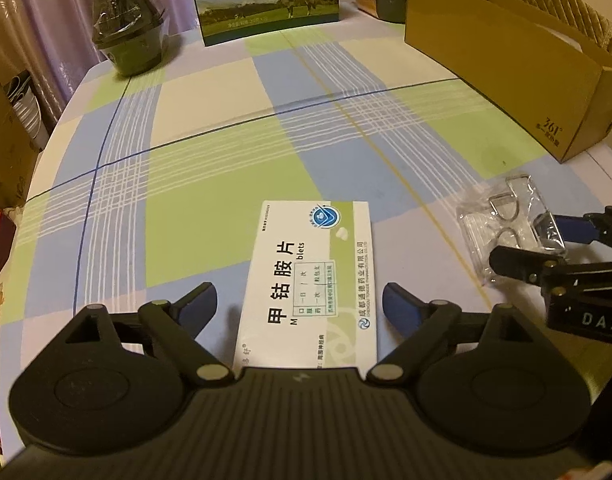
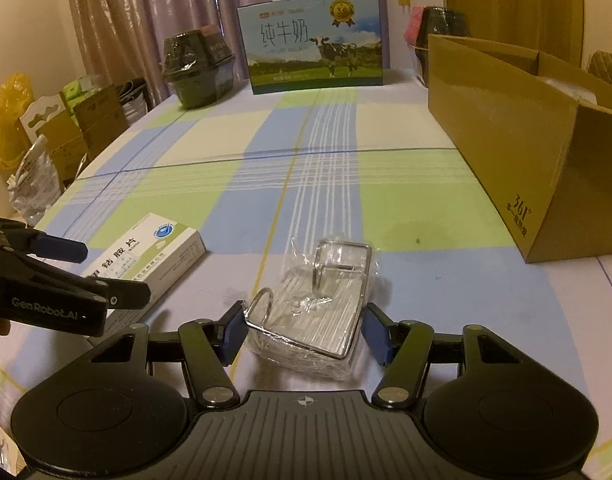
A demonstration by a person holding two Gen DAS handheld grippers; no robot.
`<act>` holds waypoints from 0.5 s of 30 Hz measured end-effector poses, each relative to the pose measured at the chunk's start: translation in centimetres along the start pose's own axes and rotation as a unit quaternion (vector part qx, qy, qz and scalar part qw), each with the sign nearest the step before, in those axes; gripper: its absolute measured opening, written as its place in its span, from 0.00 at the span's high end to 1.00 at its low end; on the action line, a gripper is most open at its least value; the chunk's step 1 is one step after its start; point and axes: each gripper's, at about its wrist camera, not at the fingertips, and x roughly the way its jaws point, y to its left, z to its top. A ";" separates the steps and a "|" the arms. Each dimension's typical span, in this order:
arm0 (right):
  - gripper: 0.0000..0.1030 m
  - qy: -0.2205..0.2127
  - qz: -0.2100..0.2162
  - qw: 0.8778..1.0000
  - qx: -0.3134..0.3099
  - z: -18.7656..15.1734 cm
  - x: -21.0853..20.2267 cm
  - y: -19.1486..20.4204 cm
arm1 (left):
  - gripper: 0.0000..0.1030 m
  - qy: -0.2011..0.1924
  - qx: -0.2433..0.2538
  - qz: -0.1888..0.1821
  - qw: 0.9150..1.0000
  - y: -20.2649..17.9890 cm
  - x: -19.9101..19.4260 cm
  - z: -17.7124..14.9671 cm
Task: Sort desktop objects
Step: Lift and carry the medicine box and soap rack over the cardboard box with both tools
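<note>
Meanwhile, on a checked tablecloth [image 2: 330,184] before curtains [image 2: 154,4], both grippers gape: the left gripper [image 1: 300,304] straddles a medicine box [image 1: 310,276], the right gripper [image 2: 302,332] a plastic-wrapped metal rack [image 2: 326,296], near a cardboard box [image 2: 506,128].

The medicine box [image 1: 310,276] lies on the surface [image 1: 226,128], left of the bag of metal hooks [image 2: 322,308]. The cardboard box [image 2: 518,152] sits on the right. The milk carton [image 2: 314,44] stands far behind, with the wrapped pot [image 2: 198,68] to its left.
</note>
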 end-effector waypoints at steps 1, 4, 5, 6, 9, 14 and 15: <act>0.44 0.000 0.001 1.000 0.001 0.0 0.0 0.0 | 0.15 0.001 0.003 0.000 1.000 -0.1 0.1 0.0; 0.44 0.002 0.003 1.000 0.004 0.1 0.0 -0.1 | 0.16 0.002 0.013 0.004 1.000 -0.3 0.2 0.0; 0.44 0.002 0.003 1.000 0.004 0.2 0.0 -0.2 | 0.16 0.003 0.015 0.004 1.000 -0.4 0.3 0.0; 0.44 0.003 0.004 1.000 0.005 0.2 0.0 -0.2 | 0.17 0.004 0.015 0.004 1.000 -0.4 0.4 0.1; 0.43 0.003 0.004 1.000 0.003 0.2 0.0 -0.3 | 0.20 0.010 0.017 0.004 1.000 -0.4 0.9 0.2; 0.44 0.004 0.006 1.000 0.005 0.2 -0.1 -0.5 | 0.27 0.024 0.021 0.008 0.999 -0.5 1.5 0.2; 0.44 0.004 0.006 1.000 0.005 0.2 -0.1 -0.5 | 0.27 0.025 0.020 0.007 0.999 -0.5 1.5 0.2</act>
